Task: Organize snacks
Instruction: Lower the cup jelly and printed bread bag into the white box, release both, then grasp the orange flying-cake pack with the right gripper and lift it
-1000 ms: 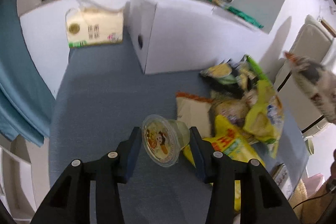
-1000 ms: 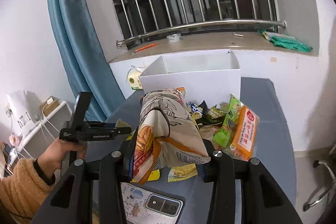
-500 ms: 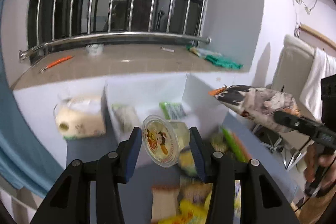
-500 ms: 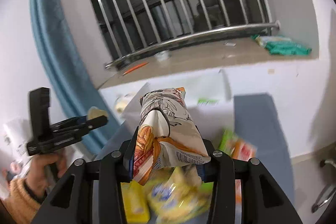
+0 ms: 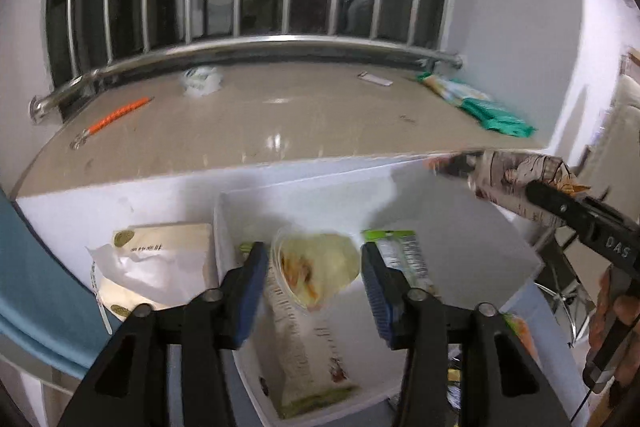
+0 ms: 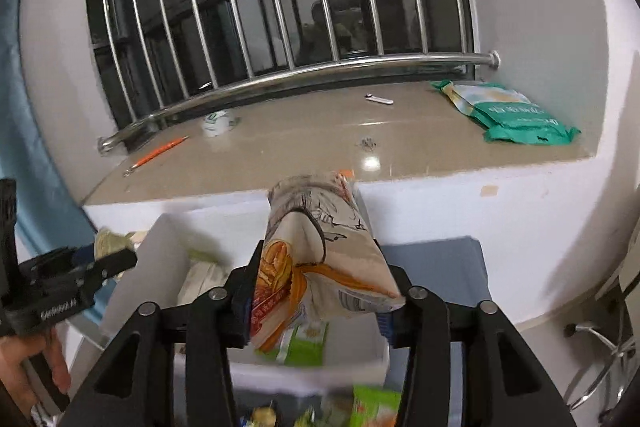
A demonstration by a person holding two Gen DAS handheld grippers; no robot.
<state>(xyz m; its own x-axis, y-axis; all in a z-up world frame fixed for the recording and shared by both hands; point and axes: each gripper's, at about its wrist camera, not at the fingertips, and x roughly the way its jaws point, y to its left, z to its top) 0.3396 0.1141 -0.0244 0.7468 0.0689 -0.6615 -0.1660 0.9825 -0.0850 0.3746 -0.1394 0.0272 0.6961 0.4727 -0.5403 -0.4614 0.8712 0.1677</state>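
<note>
My left gripper [image 5: 314, 277] is over the open white box [image 5: 472, 227]. A clear jelly cup [image 5: 316, 267] sits between its blue pads; the jaws look spread wider than the cup. In the box lie a long pale snack bag [image 5: 304, 347] and a green packet [image 5: 404, 259]. My right gripper [image 6: 316, 291] is shut on a printed snack bag [image 6: 320, 247], held above the box [image 6: 160, 255]. That bag [image 5: 516, 175] also shows at the right of the left wrist view.
A tissue pack [image 5: 156, 267] lies left of the box. The window sill [image 5: 280, 123] holds an orange pen [image 5: 116, 115], a crumpled wrapper [image 5: 200, 79] and green packets [image 6: 508, 111]. More snacks [image 6: 372, 403] lie on the blue table [image 6: 436, 267]. A curtain [image 5: 28, 267] hangs left.
Both grippers have moved forward and now hang over the box. The left jaws have spread and the jelly cup has tipped between them. The right gripper keeps its bag.
</note>
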